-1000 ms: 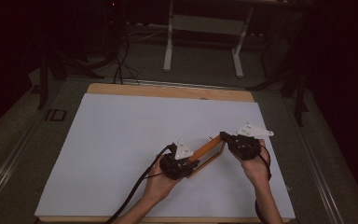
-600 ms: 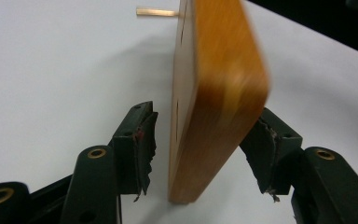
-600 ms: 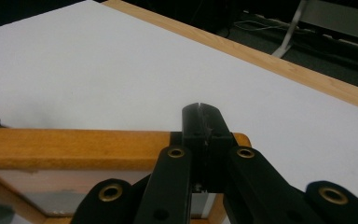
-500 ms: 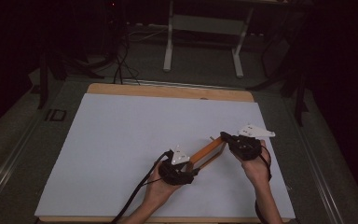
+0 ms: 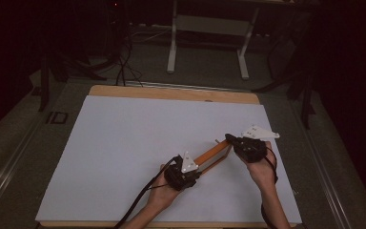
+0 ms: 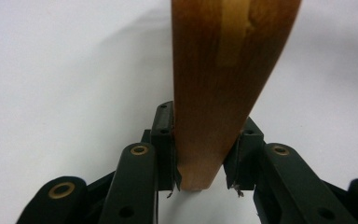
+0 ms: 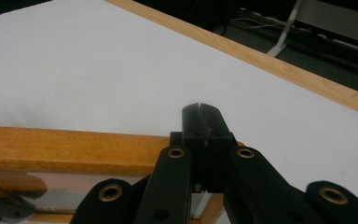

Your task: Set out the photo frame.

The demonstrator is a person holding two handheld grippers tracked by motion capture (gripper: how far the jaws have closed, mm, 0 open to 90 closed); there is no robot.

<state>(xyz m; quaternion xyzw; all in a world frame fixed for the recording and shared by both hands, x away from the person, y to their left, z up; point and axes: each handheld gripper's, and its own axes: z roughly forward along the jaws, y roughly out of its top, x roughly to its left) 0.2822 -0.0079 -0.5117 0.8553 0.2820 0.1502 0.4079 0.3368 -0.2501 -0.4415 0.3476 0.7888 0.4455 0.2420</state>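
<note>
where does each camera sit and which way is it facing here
High view: above the person's side, looking forward and down on the white table; forearms, left gripper and right gripper show.
Left gripper view: rides the left gripper, looking along its jaws, shut on the wooden frame.
Right gripper view: rides the right gripper, looking over its closed jaws across the table to the far edge.
Shared: all three show the wooden frame and the white table.

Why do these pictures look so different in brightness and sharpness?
In the high view, the white sheet is evenly lit while the floor and room around it sink into darkness, and detail is soft. In the left gripper view, the wooden piece sits so close that it looks blurred and oversized, casting a faint shadow on the sheet. In the right gripper view, the near black tongs are soft and the table's wooden edge is sharper.
</note>
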